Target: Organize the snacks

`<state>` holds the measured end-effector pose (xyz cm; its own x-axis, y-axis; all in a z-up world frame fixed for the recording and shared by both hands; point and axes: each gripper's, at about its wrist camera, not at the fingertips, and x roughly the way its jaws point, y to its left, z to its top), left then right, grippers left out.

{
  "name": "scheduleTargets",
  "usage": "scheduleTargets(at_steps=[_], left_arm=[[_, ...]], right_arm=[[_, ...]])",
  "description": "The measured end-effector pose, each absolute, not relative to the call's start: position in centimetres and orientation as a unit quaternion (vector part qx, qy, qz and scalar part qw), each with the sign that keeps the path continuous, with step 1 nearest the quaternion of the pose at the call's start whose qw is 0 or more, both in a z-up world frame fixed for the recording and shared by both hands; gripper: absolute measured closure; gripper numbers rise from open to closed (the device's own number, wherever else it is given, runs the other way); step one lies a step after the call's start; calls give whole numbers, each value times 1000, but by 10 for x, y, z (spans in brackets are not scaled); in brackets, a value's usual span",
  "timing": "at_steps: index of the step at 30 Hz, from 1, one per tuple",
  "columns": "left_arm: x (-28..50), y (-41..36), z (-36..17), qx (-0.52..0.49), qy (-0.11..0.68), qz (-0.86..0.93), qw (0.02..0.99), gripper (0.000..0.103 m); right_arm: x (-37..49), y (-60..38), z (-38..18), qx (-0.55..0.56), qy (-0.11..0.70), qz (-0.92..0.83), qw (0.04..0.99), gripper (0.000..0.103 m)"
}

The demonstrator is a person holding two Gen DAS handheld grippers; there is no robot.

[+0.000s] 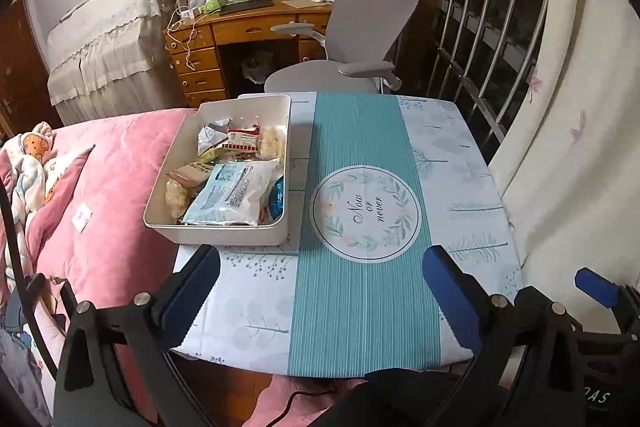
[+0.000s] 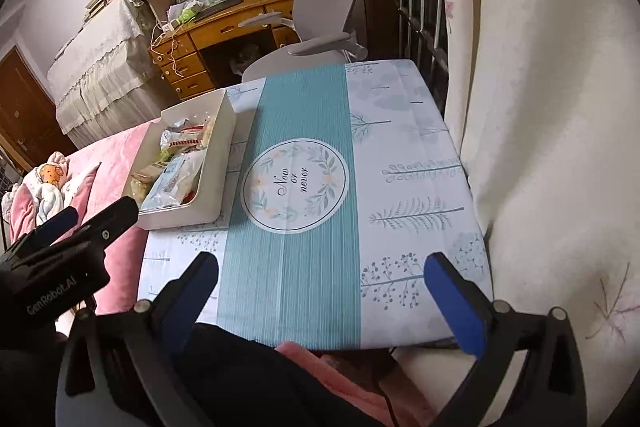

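White plastic forms the tray (image 1: pixel 276 163) that sits on the left part of the desk (image 1: pixel 460 163), right at the edge next to the pink bed (image 1: pixel 120 179). Snacks (image 1: pixel 230 193) fill it: a pale blue and white packet in front, red-striped wrappers and puffy pale pieces behind. Both pairs of tongs hover over the near edge of the desk with nothing between them. The left tongs (image 1: pixel 324 291) stand wide apart, and so do the right tongs (image 2: pixel 322 291). A teal cloth (image 1: pixel 360 299) with a round wreath print runs down the middle of the desk.
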<state>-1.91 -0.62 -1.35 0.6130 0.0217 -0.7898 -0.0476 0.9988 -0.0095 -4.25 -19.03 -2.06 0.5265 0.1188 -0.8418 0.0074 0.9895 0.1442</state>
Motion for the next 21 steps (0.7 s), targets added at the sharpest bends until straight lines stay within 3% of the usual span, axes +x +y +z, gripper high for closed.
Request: scheduleTargets(at_steps=[21], left_arm=[[-24,-9,-20,-19,449,20,893,1]], right_arm=[[-40,-191,-24,63,494,37,866,0]])
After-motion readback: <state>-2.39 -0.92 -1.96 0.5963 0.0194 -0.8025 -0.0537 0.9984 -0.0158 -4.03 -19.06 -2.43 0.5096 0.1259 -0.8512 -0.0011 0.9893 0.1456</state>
